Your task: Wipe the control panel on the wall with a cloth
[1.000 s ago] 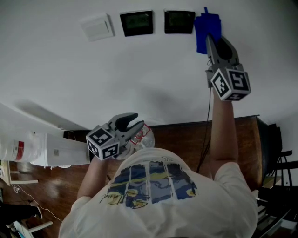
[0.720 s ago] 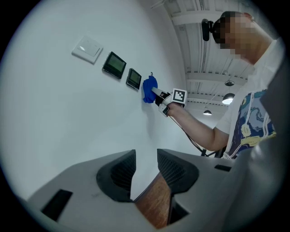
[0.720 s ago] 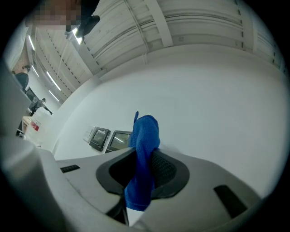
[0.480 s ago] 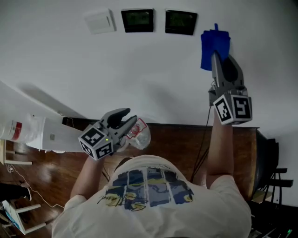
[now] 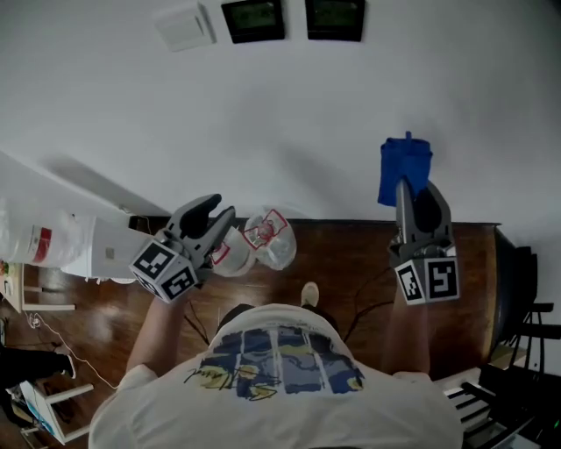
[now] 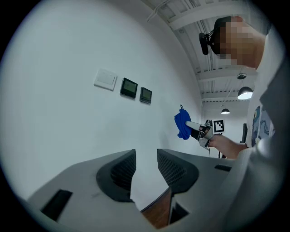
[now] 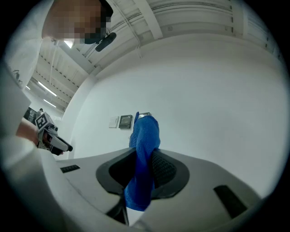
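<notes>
An indoor room, perhaps an office or studio; the far white wall (image 5: 263,114) carries a switch (image 5: 184,26) and two dark panels (image 5: 254,17). Wood floor (image 5: 342,259) below; pendant lamps (image 6: 245,93) hang under a beamed ceiling (image 6: 213,50).

The head view's top edge crops the 2 control panels (image 5: 254,19), their screens too dim to read.

Right tongs (image 5: 406,188) with blue cloth (image 5: 403,167) lowered, now well below control panels (image 5: 334,18)
</notes>
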`<action>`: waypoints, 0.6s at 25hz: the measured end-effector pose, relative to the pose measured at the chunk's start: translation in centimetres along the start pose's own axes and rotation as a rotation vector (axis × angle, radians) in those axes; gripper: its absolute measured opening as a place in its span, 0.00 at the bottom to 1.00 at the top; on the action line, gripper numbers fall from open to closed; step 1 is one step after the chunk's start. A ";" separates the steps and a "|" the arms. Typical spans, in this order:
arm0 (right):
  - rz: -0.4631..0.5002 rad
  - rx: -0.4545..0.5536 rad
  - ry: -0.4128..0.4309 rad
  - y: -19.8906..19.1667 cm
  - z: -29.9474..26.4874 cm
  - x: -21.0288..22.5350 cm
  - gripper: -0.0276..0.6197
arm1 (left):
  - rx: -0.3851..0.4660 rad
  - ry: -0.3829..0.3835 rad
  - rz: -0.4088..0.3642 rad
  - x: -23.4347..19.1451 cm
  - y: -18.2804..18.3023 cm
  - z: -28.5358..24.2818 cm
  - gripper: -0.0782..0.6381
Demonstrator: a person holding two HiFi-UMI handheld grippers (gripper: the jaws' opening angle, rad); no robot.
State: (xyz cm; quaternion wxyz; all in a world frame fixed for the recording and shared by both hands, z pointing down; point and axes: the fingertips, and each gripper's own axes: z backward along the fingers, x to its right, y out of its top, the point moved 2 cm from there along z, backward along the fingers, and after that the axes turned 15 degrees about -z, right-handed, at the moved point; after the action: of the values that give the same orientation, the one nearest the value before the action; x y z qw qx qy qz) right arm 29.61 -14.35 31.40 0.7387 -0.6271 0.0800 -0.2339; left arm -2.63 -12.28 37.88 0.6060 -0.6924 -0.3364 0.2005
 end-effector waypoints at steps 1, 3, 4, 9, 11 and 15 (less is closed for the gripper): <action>0.007 -0.009 -0.021 -0.2 1.4 -0.8 0.15 | 0.012 -0.015 -0.003 0.0 0.0 0.7 0.29; 0.032 -0.019 -0.061 -0.1 4.0 -3.1 0.15 | 0.037 -0.045 -0.009 -0.2 -0.2 2.6 0.29; 0.046 -0.022 -0.081 0.0 5.2 -4.4 0.15 | 0.046 -0.058 -0.010 -0.4 -0.3 3.8 0.29; 0.057 -0.029 -0.169 -0.7 10.4 -13.3 0.15 | 0.036 -0.111 -0.049 -1.7 -2.6 11.8 0.29; 0.040 -0.042 -0.198 -1.5 12.0 -17.0 0.15 | 0.031 -0.123 -0.057 -2.3 -3.7 15.2 0.29; 0.010 -0.055 -0.239 -2.8 14.4 -23.6 0.15 | 0.046 -0.162 -0.045 -2.8 -4.7 20.7 0.29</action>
State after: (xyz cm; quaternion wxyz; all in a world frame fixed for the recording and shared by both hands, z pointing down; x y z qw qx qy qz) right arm 14.12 8.66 32.81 0.7265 -0.6703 0.0010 -0.1516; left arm -19.82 0.53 38.26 0.5968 -0.6521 -0.3952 0.2499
